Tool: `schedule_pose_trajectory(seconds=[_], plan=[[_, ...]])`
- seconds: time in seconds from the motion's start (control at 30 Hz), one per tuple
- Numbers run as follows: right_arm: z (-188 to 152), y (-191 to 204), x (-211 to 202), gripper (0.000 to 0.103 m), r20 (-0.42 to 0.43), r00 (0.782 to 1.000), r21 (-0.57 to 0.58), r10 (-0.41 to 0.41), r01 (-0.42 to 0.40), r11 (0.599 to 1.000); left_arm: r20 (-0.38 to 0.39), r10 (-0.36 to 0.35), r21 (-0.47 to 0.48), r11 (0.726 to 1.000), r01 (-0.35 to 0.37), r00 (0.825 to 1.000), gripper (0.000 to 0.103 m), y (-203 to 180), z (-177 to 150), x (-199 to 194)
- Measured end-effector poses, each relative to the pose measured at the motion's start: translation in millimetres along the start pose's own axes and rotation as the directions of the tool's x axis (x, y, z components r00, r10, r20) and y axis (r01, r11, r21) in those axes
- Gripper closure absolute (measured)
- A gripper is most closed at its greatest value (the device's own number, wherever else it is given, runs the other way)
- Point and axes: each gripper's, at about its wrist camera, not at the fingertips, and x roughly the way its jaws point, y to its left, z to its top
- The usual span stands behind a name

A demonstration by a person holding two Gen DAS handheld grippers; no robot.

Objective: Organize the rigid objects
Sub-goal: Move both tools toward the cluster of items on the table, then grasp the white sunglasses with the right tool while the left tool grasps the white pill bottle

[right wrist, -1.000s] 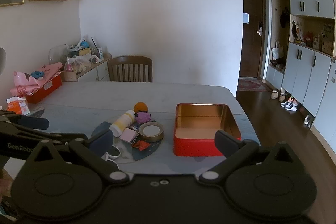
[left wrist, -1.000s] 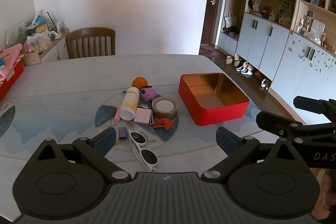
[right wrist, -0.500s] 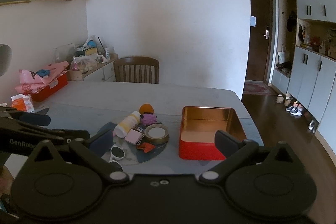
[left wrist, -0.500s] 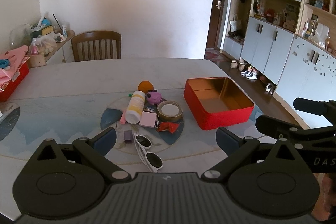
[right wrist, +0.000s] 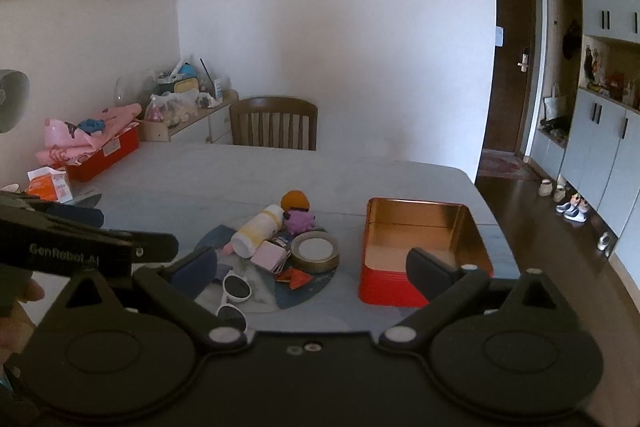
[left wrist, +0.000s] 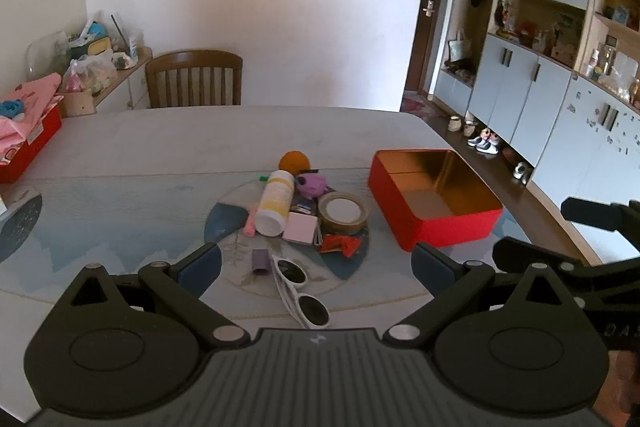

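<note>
An open red tin box (left wrist: 434, 199) with a gold inside stands on the table, right of a pile of small items; it also shows in the right wrist view (right wrist: 424, 251). The pile holds a white bottle (left wrist: 274, 203), an orange ball (left wrist: 294, 161), a purple toy (left wrist: 312, 185), a tape roll (left wrist: 343, 213), a pink case (left wrist: 300, 229), red packets (left wrist: 340, 243) and white sunglasses (left wrist: 298, 289). My left gripper (left wrist: 316, 263) is open and empty, above the table's near edge over the sunglasses. My right gripper (right wrist: 312, 265) is open and empty, in front of the pile and box.
A wooden chair (left wrist: 194, 79) stands at the table's far side. A red box with pink cloth (right wrist: 100, 151) sits at the far left of the table, near a tissue pack (right wrist: 48, 183). Cabinets (left wrist: 560, 99) and shoes (left wrist: 482, 141) line the right wall.
Both views have shifted slightly: the pile and the red box sit a little further right and lower in the frames. Both grippers stay open and empty.
</note>
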Motion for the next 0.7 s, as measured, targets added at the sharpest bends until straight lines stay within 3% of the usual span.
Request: schedule_pose_trajectory(seconds=[0.2,0.43,0.7], plan=[[7.6,7.6,25.1,0.004,-0.026,1.0,0.004,0.009,-0.009,1.0,-0.026,-0.04,0.005,0.999,0.041,0.999,0.001,18.3,10.6,27.2],[18.6,15.5,61.8,0.004,-0.07,0.997,-0.004,0.023,-0.024,1.0,-0.006,-0.034,-0.007,0.999,0.034,0.999,0.001,51.5,34.4,64.8],[15.2,25.9,110.6,0.011,-0.193,0.98,-0.004,0.057,-0.059,0.998,-0.012,-0.045,0.025,0.999,0.045,0.999,0.001,83.3,61.2,129.7]])
